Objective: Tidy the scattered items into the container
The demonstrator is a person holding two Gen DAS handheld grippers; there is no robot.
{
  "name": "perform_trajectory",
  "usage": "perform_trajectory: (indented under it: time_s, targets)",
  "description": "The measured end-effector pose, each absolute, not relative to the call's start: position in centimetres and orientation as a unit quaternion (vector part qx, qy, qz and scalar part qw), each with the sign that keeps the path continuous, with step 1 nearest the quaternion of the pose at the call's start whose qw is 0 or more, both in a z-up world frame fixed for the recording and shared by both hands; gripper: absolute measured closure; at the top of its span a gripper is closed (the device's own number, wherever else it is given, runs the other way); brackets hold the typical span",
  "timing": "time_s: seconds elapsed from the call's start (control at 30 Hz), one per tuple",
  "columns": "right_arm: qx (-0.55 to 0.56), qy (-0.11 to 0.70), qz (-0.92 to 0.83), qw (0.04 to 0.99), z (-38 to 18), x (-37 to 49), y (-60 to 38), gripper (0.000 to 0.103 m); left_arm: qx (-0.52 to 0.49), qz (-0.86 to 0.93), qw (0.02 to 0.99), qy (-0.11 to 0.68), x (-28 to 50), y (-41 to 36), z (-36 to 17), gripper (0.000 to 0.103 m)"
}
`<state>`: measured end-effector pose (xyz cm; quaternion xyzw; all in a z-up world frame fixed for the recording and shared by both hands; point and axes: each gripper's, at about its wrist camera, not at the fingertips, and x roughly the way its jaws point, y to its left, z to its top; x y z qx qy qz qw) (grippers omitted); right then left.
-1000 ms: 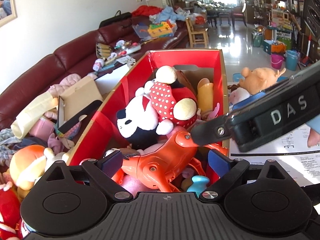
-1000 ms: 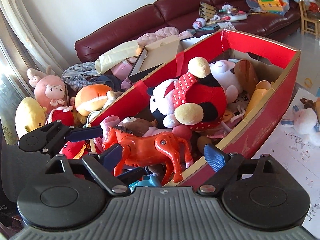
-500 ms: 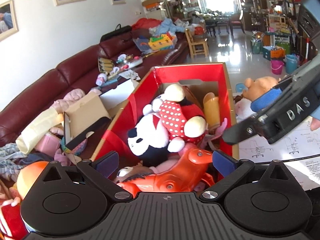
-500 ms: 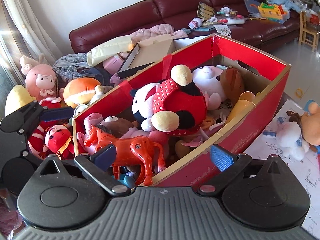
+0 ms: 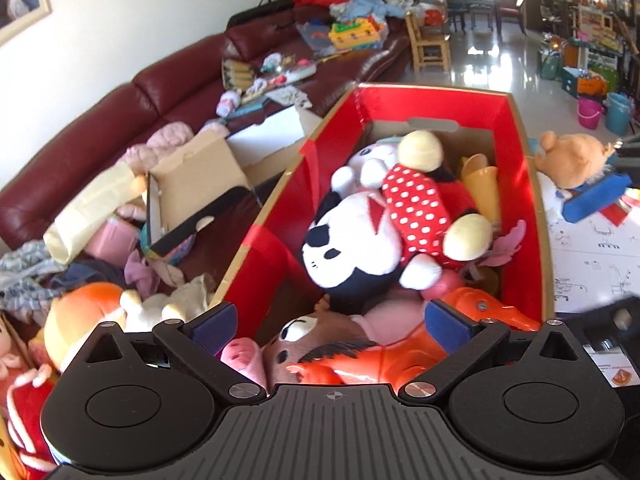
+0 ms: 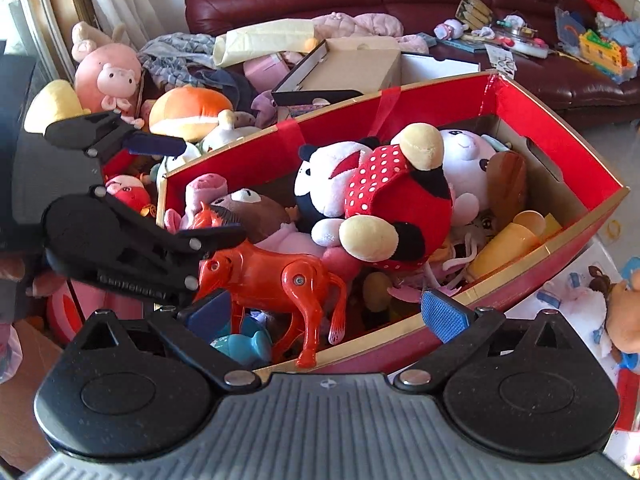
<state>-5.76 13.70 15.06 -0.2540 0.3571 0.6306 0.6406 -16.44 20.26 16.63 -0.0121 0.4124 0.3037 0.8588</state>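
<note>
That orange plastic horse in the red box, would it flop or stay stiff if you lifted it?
The horse looks like hard glossy plastic, so probably stiff and maybe slippery. Screwed leg joints suggest the legs might swing. It is likely light and hollow.

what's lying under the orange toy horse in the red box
Below the orange horse, a blue plastic toy shows between its legs, with pink plush behind its back. Whatever lies deeper in the red box is covered by toys.
</note>
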Motion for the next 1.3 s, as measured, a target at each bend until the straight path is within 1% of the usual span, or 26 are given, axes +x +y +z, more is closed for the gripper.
perform_trajectory:
  time_s: [0.13,0.2,0.33,0.53,0.97,1.3]
  targets:
    - [-0.295,0.354,0.644,0.611,14.6,-7.6,14.7,0.002,-0.076,0.292,0.845,0.441,-15.9,22.7,16.1,0.0]
    - [-0.317,0.348,0.652,0.595,14.3,-8.7,15.3,0.002,-0.085,0.29,0.843,0.444,-15.9,23.1,16.0,0.0]
    - [-0.352,0.343,0.657,0.572,13.5,-10.3,16.4,0.002,-0.08,0.283,0.843,0.452,-15.6,23.0,15.7,0.0]
    - [-0.368,0.353,0.657,0.556,12.5,-11.2,17.5,0.002,-0.066,0.275,0.843,0.458,-15.3,22.6,15.4,0.0]
    - [-0.379,0.363,0.651,0.549,11.6,-11.4,18.2,0.0,-0.078,0.268,0.838,0.468,-14.4,23.3,14.7,0.0]
    - [-0.388,0.362,0.64,0.556,10.9,-11.2,18.6,0.0,-0.063,0.258,0.847,0.461,-13.4,23.1,15.2,0.001]
